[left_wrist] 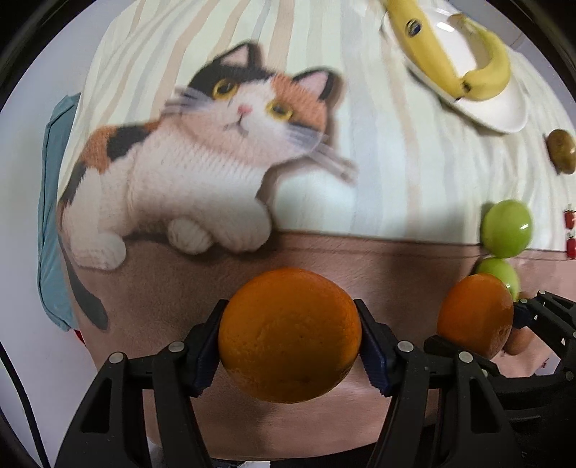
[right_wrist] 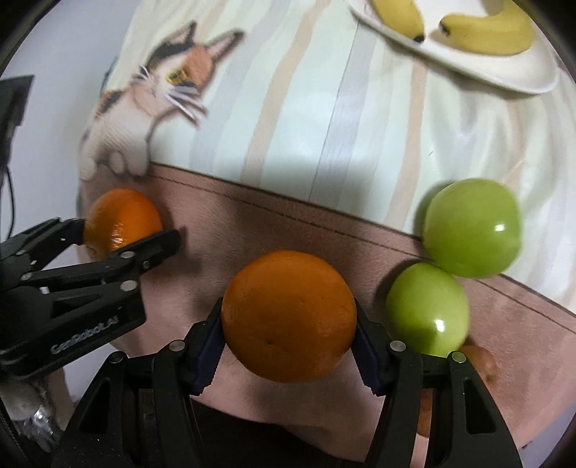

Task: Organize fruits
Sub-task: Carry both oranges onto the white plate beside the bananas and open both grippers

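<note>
My left gripper [left_wrist: 289,336] is shut on an orange [left_wrist: 289,333] above the pink band of the cat-print cloth. My right gripper [right_wrist: 288,324] is shut on a second orange [right_wrist: 288,318]. That orange also shows in the left wrist view [left_wrist: 475,315], and the left one shows in the right wrist view [right_wrist: 122,219]. Two green apples [right_wrist: 471,226] [right_wrist: 426,309] lie just right of the right gripper. Two bananas [right_wrist: 486,32] [right_wrist: 396,14] lie on a white plate [right_wrist: 504,72] at the far right.
A brown kiwi [left_wrist: 561,151] lies on the cloth beyond the apples. Another brown fruit [right_wrist: 478,360] sits partly hidden behind the right gripper's finger. Small red fruits [left_wrist: 570,232] sit at the right edge. A blue cloth [left_wrist: 50,216] lies at the table's left edge.
</note>
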`<move>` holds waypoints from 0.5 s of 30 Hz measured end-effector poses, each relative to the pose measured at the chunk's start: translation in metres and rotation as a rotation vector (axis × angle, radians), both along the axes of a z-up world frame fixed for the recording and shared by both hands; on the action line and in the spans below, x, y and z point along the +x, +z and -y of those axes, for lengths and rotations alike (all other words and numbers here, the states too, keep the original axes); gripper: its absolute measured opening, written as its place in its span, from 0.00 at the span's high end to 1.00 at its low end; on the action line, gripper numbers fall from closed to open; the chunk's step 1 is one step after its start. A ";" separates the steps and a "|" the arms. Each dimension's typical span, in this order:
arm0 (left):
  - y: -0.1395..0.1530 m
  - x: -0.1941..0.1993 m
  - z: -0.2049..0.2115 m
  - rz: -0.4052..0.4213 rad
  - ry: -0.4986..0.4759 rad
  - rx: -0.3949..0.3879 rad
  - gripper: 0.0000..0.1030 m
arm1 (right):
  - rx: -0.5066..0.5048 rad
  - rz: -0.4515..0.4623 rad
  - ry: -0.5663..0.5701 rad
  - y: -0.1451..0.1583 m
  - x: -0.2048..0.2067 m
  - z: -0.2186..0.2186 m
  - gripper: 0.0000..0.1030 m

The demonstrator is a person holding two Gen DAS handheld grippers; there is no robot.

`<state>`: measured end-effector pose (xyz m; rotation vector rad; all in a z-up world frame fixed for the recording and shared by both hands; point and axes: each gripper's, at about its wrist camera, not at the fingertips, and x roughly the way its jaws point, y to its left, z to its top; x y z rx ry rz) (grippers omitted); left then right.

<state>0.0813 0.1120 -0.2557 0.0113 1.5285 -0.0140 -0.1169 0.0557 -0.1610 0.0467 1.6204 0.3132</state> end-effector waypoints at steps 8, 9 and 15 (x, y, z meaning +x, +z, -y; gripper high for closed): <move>0.073 0.043 0.040 0.130 -0.065 -0.101 0.38 | 0.089 0.124 -0.121 0.086 0.019 0.059 0.37; 0.081 0.053 0.048 0.146 -0.083 -0.115 0.38 | 0.098 0.143 -0.142 0.096 0.024 0.070 0.37; 0.109 0.133 0.096 0.200 -0.205 -0.159 0.38 | 0.091 0.243 -0.261 0.121 0.087 0.118 0.37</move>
